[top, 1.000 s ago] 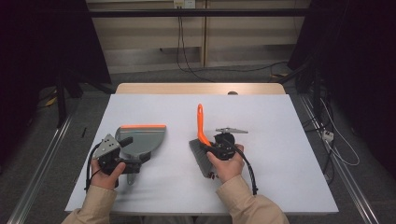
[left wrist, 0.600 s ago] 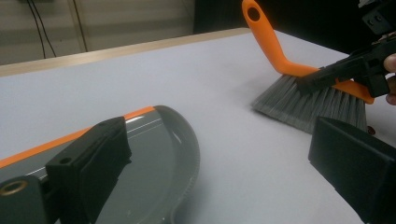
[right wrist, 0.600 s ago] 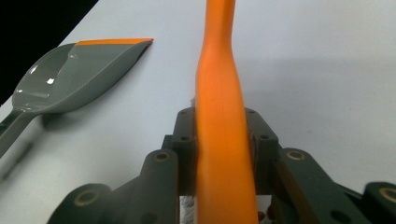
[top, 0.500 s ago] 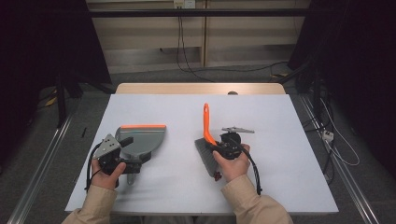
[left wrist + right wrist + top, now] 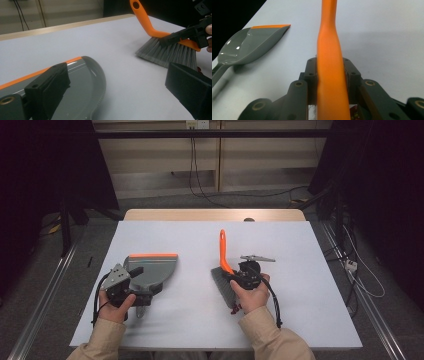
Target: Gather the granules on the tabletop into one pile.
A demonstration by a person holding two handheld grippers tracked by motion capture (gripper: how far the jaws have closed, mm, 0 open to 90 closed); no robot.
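Observation:
A hand brush with an orange handle and grey bristles stands on the white table right of centre, its handle rising away from me. My right gripper is shut on the lower handle, one pad on each side. The bristles rest on the table. A grey dustpan with an orange lip lies flat at the left. My left gripper is open over its rear part, jaws wide apart, and neither presses on the pan.
The white tabletop has free room in the middle and at the back, where a wooden edge shows. A small red thing lies by the bristles under my right hand. Cables and rails run on the floor on both sides.
My right gripper has shifted a little to the right with the brush in it. The left gripper and the dustpan have stayed put.

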